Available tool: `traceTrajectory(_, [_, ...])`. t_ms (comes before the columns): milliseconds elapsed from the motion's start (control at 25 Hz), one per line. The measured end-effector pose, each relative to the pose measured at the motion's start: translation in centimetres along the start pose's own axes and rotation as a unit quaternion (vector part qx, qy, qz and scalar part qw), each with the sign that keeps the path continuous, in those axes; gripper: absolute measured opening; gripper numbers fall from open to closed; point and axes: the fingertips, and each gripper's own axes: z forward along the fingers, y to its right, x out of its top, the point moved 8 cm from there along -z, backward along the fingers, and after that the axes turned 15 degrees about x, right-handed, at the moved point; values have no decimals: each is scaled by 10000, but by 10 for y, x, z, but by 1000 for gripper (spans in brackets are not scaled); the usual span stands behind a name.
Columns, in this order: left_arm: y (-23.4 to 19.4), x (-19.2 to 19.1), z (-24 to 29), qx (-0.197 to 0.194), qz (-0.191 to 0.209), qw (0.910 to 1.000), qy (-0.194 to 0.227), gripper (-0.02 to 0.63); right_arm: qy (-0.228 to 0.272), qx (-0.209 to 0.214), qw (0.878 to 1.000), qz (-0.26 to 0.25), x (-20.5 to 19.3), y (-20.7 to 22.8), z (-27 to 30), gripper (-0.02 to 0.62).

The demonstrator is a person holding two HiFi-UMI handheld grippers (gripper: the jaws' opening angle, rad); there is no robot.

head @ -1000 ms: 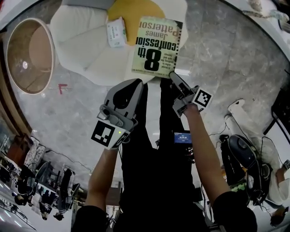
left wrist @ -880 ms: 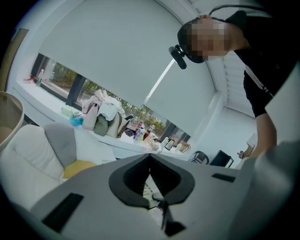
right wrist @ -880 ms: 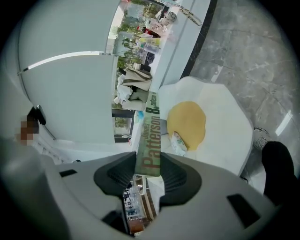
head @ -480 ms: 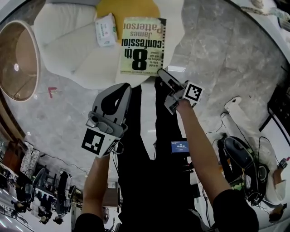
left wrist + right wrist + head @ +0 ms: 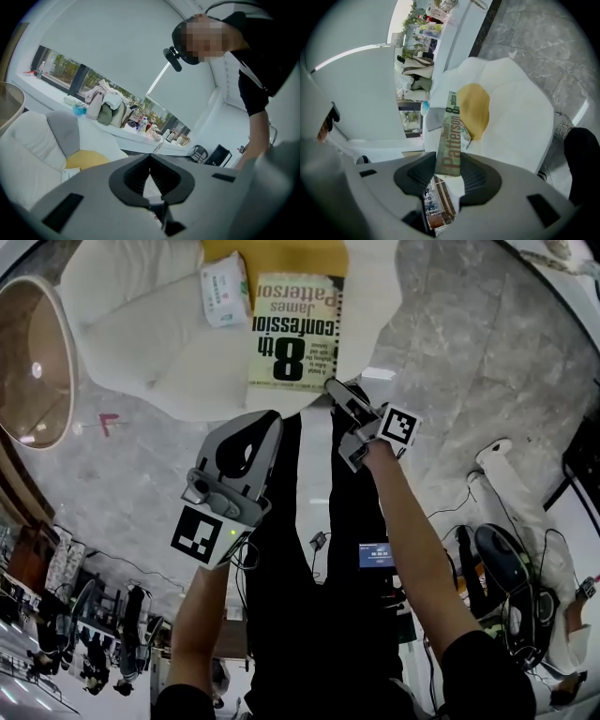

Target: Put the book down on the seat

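Note:
The book (image 5: 295,329), a pale green paperback with a large black "8" on its cover, hangs over the front of the white cushioned seat (image 5: 141,334). My right gripper (image 5: 330,385) is shut on its near right corner. In the right gripper view the book (image 5: 451,131) stands edge-on between the pads, its spine toward the camera, above the seat (image 5: 520,108). Whether it touches the cushion I cannot tell. My left gripper (image 5: 255,418) hovers to the left, before the seat's front edge, shut and empty; its closed jaws (image 5: 150,157) hold nothing.
A tissue pack (image 5: 225,292) lies on the seat just left of the book, and a yellow cushion (image 5: 281,254) sits behind it. A round wooden side table (image 5: 28,362) stands at the left. The floor is grey marble; bags and cables (image 5: 506,559) lie at the right.
The right gripper has carried the book a little farther over the seat, closer to the tissue pack. The left gripper has hardly moved.

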Motion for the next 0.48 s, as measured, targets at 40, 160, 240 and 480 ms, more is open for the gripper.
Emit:
traceTrajectory(40, [0,0,1,-16,-31,10000,-16,12,13,-15,10000,23,0,3,2,172])
traceTrajectory(160, [5,1,2,-87,-105,9999,-88,12,85,-65,9999,108,-1,11,3,172])
traceTrajectory(240, [9,0,1,-141,-52,9998,-125,12,148,-59,9998,149,-2,13,3,172])
traceTrajectory(480, [16,2,10,-281,104,9995,-44,12,114,-131,9994,299,-2,18,5,172])
